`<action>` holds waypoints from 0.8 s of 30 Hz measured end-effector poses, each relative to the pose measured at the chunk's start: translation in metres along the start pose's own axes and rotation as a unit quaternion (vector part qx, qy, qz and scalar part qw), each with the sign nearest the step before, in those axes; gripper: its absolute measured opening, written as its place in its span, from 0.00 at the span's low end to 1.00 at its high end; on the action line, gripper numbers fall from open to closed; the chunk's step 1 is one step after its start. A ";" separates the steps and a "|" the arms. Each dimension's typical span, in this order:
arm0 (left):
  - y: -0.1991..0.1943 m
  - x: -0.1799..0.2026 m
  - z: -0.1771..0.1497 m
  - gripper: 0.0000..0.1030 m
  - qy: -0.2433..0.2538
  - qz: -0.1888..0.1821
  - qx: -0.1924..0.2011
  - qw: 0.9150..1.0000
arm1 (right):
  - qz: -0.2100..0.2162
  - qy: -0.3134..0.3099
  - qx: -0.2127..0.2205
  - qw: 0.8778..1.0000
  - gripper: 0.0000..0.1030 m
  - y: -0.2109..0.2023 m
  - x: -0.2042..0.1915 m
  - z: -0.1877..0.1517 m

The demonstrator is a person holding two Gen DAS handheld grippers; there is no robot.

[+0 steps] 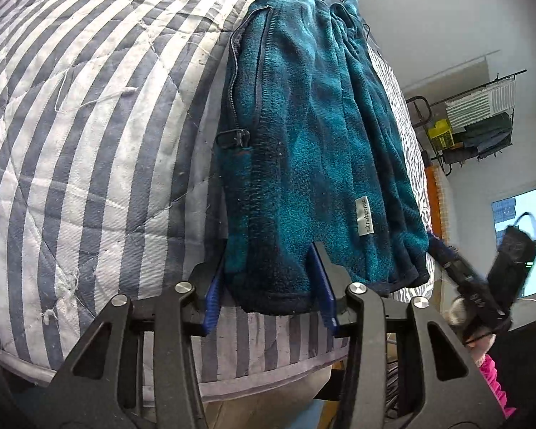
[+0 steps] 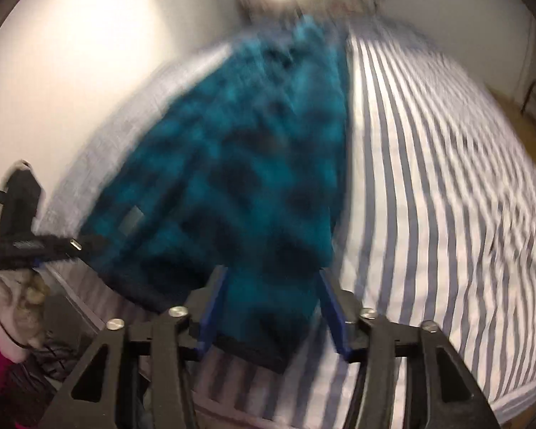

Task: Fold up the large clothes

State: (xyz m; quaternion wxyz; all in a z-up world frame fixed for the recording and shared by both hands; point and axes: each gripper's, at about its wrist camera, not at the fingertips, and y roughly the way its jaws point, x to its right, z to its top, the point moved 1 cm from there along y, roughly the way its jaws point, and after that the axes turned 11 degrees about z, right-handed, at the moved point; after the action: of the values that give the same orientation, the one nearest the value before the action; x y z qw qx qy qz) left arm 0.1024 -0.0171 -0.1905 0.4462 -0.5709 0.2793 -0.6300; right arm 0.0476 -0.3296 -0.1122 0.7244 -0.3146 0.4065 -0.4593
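- Left gripper (image 1: 272, 286) angled down, jaws half open, astride the hem of the teal fleece jacket (image 1: 303, 136); grip uncertain.
- Right gripper (image 2: 272, 307) likewise, blurred.
- Jacket lies folded lengthwise on striped quilted bedspread (image 1: 89, 107).

We see the right wrist view smeared throughout, the teal fleece jacket (image 2: 239, 186) and striped bedcover (image 2: 428, 214) soft-edged, jacket collar lost in glare, its hem partly hidden behind the right tool (image 2: 271, 307), grip unclear.

The jacket (image 1: 314, 164) is fuzzy teal fleece. The quilt (image 1: 89, 143) is matt striped cotton, worn, with loose threads. The left gripper (image 1: 271, 286) is matt black plastic.
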 end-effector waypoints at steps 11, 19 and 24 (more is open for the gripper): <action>-0.002 0.003 -0.001 0.34 0.010 0.005 0.003 1.000 | 0.038 -0.083 -0.075 0.993 0.18 0.079 -0.054 -0.007; -0.017 0.004 -0.001 0.40 0.001 -0.007 0.005 1.000 | 0.062 0.015 -0.018 0.998 0.57 -0.001 0.006 -0.010; -0.027 -0.021 0.006 0.47 -0.064 -0.049 0.014 0.997 | 0.086 0.106 -0.024 0.990 0.61 -0.003 0.061 -0.025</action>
State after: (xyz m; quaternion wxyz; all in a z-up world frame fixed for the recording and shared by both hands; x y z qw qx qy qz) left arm 0.1008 0.0143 -0.1763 0.4399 -0.6167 0.2131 -0.6171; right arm 0.0400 -0.3892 -0.1398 0.7060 -0.2456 0.5175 -0.4164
